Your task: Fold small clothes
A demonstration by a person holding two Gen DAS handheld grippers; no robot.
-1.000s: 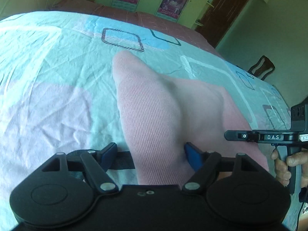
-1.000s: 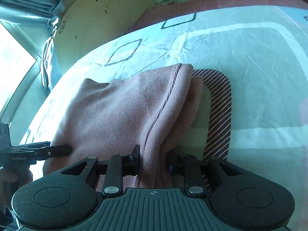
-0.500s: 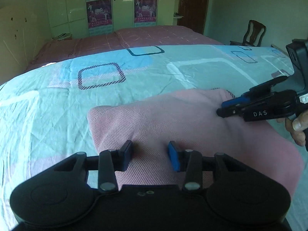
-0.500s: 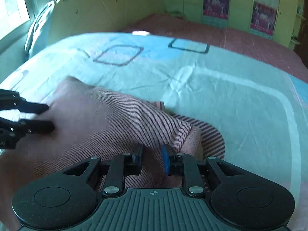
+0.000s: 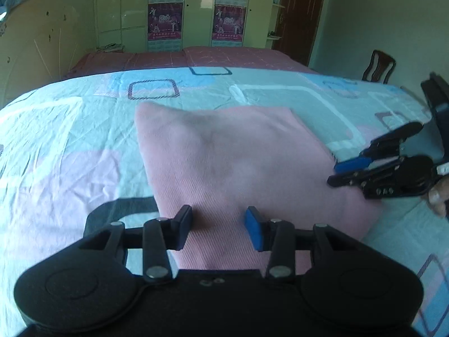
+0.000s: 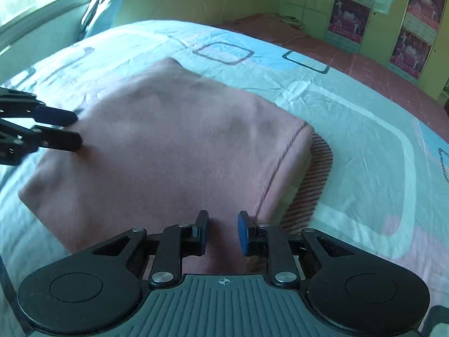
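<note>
- Left wrist view: your left gripper hangs over the near edge of the pink garment. Its jaws stand partly apart with cloth between them, and you cannot tell whether the pads pinch it.
- The garment is a soft, finely ribbed knit, folded into a rough rectangle on the bedsheet, which is creased cotton printed with rounded squares in blue, pink and dark stripes.
- At the right of this view your right gripper reaches the garment's right edge, with fingers of your hand behind it.
- Right wrist view: the right gripper's jaws are opening slightly, straddling a fold of the knit beside its stitched hem; a firm pinch is not clear.
- The posters on the glossy green wardrobe carry writing too small to read.
- A wooden chair stands by the dark door.
</note>
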